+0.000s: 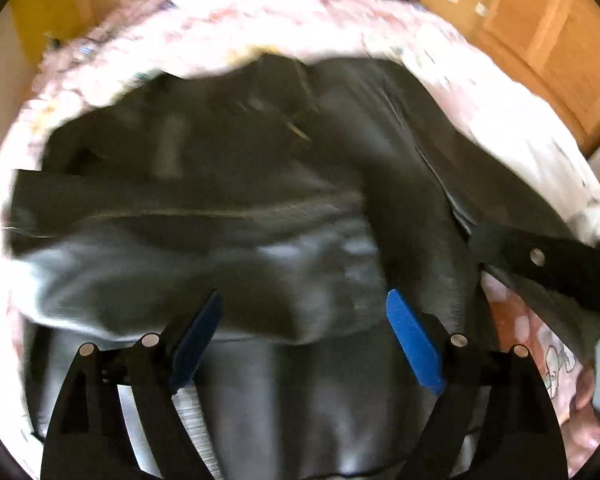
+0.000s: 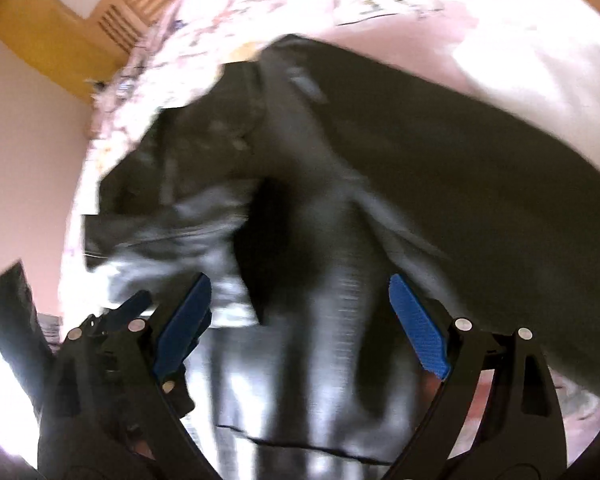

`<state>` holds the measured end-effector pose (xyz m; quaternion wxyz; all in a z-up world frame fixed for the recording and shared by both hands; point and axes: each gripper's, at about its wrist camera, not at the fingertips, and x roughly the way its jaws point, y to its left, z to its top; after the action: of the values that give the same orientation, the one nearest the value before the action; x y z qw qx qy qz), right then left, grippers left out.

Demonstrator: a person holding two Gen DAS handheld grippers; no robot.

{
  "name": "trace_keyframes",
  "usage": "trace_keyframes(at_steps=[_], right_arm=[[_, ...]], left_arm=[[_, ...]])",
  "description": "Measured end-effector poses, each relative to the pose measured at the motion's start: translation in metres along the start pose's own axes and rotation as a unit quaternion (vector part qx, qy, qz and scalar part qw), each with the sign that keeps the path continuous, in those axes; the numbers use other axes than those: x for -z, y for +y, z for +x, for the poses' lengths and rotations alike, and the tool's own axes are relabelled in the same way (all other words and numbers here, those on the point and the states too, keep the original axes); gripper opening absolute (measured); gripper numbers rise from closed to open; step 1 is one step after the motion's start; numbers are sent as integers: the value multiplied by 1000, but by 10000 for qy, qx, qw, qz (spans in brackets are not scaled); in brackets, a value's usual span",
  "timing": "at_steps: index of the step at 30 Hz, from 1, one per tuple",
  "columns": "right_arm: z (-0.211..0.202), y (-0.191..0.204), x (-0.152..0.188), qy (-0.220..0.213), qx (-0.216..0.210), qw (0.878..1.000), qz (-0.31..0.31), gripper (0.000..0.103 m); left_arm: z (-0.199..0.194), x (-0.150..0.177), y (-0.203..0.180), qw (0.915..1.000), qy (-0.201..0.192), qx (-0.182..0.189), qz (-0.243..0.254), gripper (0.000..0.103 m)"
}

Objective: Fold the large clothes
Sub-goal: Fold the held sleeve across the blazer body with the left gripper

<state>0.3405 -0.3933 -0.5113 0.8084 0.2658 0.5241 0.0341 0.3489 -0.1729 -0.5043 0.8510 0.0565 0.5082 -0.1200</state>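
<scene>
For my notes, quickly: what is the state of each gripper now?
Left gripper: open, holding nothing, above the dark jacket.
Right gripper: open, holding nothing.

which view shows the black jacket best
The left wrist view: the black jacket lies almost whole on the pink bedsheet, less blurred. The right wrist view cuts it off at the right edge and smears it.

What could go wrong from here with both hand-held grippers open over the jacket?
1. The dark jacket looks glossy and slick; folds may slide apart now that neither the left hand-held gripper nor the right hand-held gripper pinches it.
2. It lies on a soft floral bedspread; a low grab could catch that fabric too.
3. The grippers sit close together, so they might collide on the next grasp.
</scene>
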Motion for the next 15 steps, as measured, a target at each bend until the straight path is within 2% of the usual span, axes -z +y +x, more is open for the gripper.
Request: trace_keyframes(at_steps=[2, 4, 5, 7, 9, 10, 13, 14, 15], right_arm=[[14, 19, -7, 262, -338, 9991, -40, 88], [31, 33, -16, 420, -490, 9979, -74, 88], [41, 38, -20, 517, -557, 9971, -74, 88], [63, 44, -26, 759, -742, 9943, 10, 86], [84, 45, -30, 997, -749, 9922, 77, 67], [98, 47, -30, 1192, -668, 9906, 73, 61], [121, 54, -25, 1439, -150, 9892, -249, 38], [127, 56, -24, 1456, 71, 9884, -423, 21], [129, 55, -21, 1481, 103, 9879, -442, 10]], left_arm=[[-22, -2, 26, 9989, -185, -380, -195, 86], [-38, -6, 61, 9956, -288, -785, -426, 90], [-38, -9, 79, 9931, -241, -1024, -508, 90], [-27, -20, 118, 9903, 9, -1175, -747, 90], [-12, -25, 148, 9876, 241, -1190, -994, 90], [-1, -26, 162, 9855, 377, -1222, -1110, 90], [31, -24, 192, 9801, 679, -1327, -1309, 90], [40, -22, 197, 9782, 754, -1417, -1318, 90], [46, -20, 201, 9773, 800, -1444, -1331, 90]])
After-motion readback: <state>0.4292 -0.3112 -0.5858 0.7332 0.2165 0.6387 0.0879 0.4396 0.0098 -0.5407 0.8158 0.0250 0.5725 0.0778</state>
